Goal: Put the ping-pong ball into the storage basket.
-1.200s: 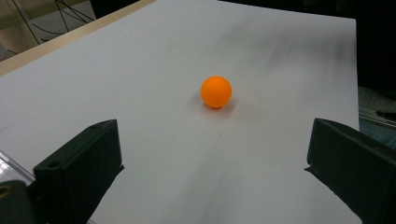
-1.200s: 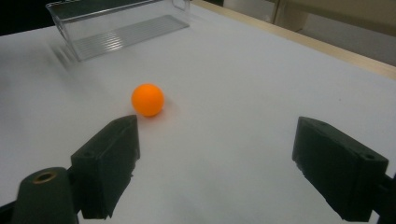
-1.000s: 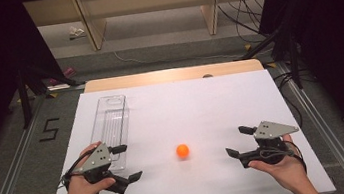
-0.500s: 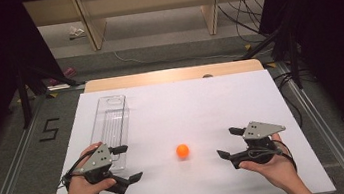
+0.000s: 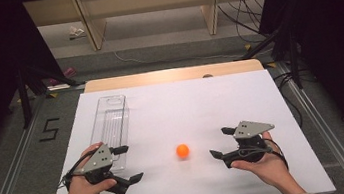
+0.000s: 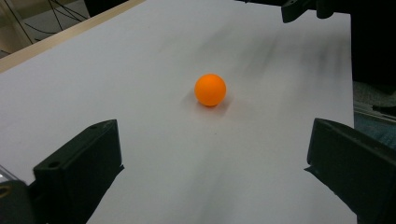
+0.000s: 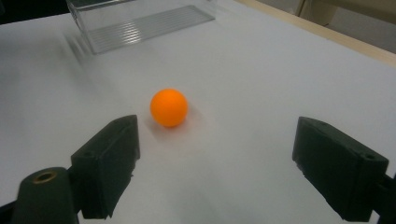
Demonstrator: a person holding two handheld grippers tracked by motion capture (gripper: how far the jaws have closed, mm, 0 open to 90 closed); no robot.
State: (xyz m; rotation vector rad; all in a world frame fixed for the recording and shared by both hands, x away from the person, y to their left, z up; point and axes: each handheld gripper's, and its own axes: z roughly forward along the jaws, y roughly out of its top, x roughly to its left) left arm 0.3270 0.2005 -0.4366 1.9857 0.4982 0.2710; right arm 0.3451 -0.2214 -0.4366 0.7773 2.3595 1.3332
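Risk is growing: small orange plastic ball (image 5: 182, 150) is sitting loose between both wide-spread grippers, right gripper (image 5: 222, 142) nearest; a clumsy nudge could roll it away.

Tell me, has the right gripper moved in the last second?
Yes. The right gripper has slid left across the table toward the orange ball, which stayed put.

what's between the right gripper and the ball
Nothing visible. The right gripper is open and faces the ball across bare white table; in its own view the ball lies just ahead of the jaws, toward the left one, with only tabletop between.
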